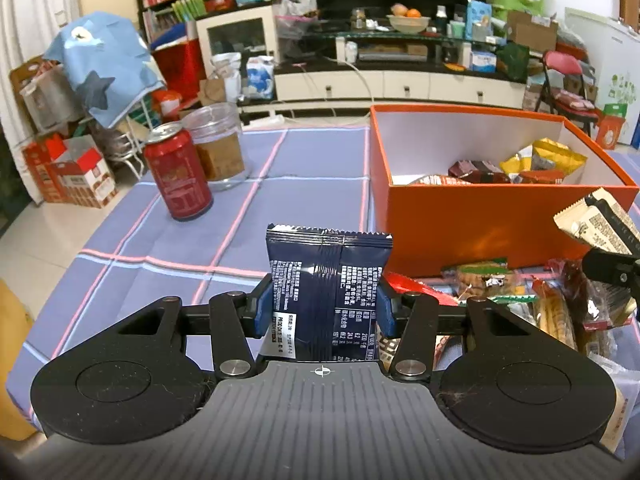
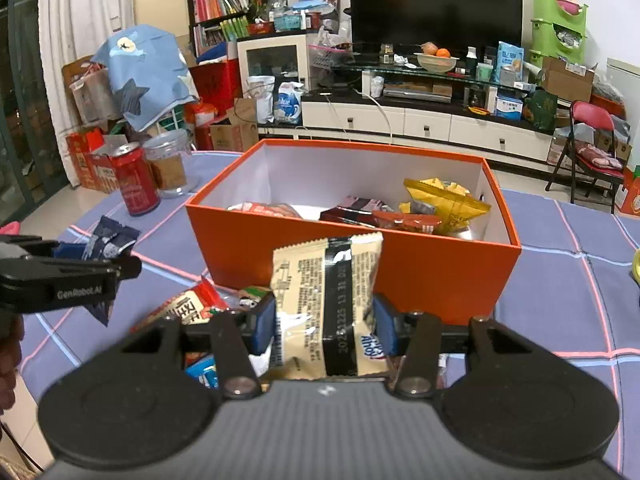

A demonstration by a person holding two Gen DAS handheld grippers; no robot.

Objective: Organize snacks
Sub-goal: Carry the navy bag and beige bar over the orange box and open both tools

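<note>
We hold two snack packets before the orange box [image 2: 352, 276].
Left gripper [image 1: 322, 304] pinches a navy packet [image 1: 326, 280]; right gripper [image 2: 324, 320], a cream packet [image 2: 326, 304] reading "Ahoy!".

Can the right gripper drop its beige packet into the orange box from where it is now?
Probably yes: the right gripper holds the beige packet just before the orange box, whose top is open with room inside.

Even indoor light fills both views, bright and soft-shadowed, with a white glare spot on the navy snack packet [image 1: 326, 292], strong fisheye bending and dark vignetting toward the corners, especially at 5 and 7 o'clock, and slight softness throughout.
</note>
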